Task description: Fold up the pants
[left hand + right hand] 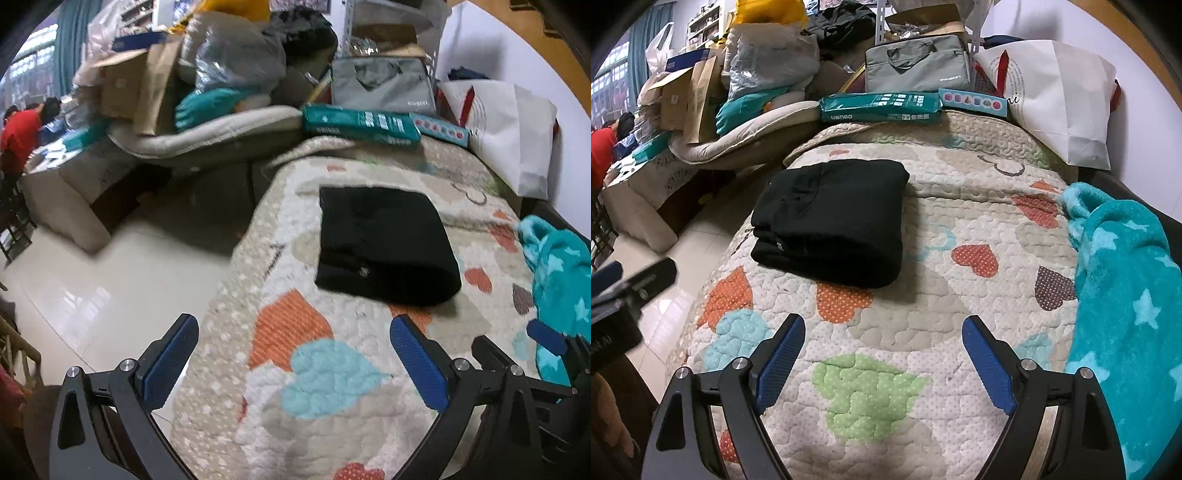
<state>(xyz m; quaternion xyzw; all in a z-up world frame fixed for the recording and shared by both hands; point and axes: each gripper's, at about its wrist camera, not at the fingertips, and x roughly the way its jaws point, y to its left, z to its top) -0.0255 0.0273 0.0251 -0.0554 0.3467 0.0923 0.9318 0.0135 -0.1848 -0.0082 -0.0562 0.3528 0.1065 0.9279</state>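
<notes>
Black pants (384,243) lie folded into a compact thick rectangle on the heart-patterned quilt (317,373), alone and untouched. In the right wrist view the same pants (831,225) rest left of centre on the quilt (923,295). My left gripper (295,328) hangs open over the quilt's near left edge, short of the pants, with nothing between its blue pads. My right gripper (882,328) is open too, above the quilt in front of the pants, holding nothing. The right gripper's fingers (546,336) show at the right edge of the left wrist view; the left gripper's fingers (646,277) show at the left edge of the right wrist view.
A teal star blanket (1126,295) lies bunched along the quilt's right side. Behind the pants are a green pack (882,107), a grey laptop bag (919,66) and a white paper bag (1063,96). Boxes and bags pile up at back left; tiled floor (110,280) lies left.
</notes>
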